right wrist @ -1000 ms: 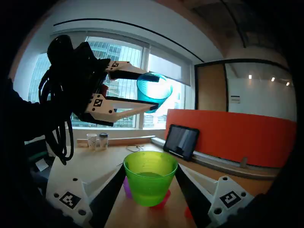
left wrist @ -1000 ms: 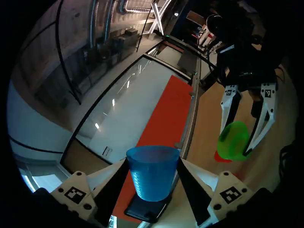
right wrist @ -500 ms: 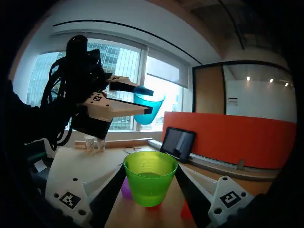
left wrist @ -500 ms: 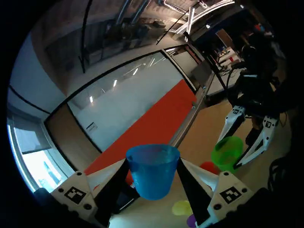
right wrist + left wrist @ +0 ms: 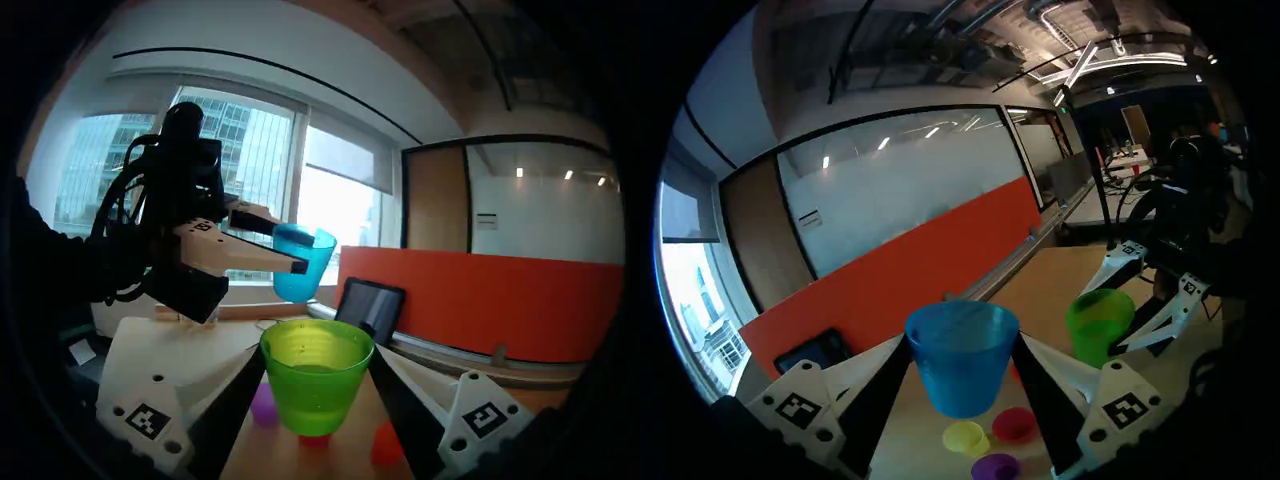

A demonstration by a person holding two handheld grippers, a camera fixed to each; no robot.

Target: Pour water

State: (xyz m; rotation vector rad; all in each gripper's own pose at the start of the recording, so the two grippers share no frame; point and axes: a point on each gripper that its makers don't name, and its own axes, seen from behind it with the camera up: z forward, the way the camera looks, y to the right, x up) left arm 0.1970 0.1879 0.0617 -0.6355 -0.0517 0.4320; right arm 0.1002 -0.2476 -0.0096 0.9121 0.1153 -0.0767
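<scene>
Since a second ago, your left gripper [image 5: 960,340] has swung the blue cup [image 5: 962,360] back from its tipped pose to almost upright. Fingers and cups hide much of the wooden table [image 5: 180,340]. Your right gripper [image 5: 317,350] clamps the green cup [image 5: 317,384] between both fingers, its rim level with the fingertips. A darker band shows low inside it, but you cannot judge the level. The left jaws pinch the blue cup the same way, and its inside is hard to make out. In the right gripper view it hangs above and left of the green cup, apart from it. Below it, a yellow cup [image 5: 966,438], a red cup [image 5: 1014,424] and a purple cup [image 5: 996,466] stand on the table, the purple one cut off.
</scene>
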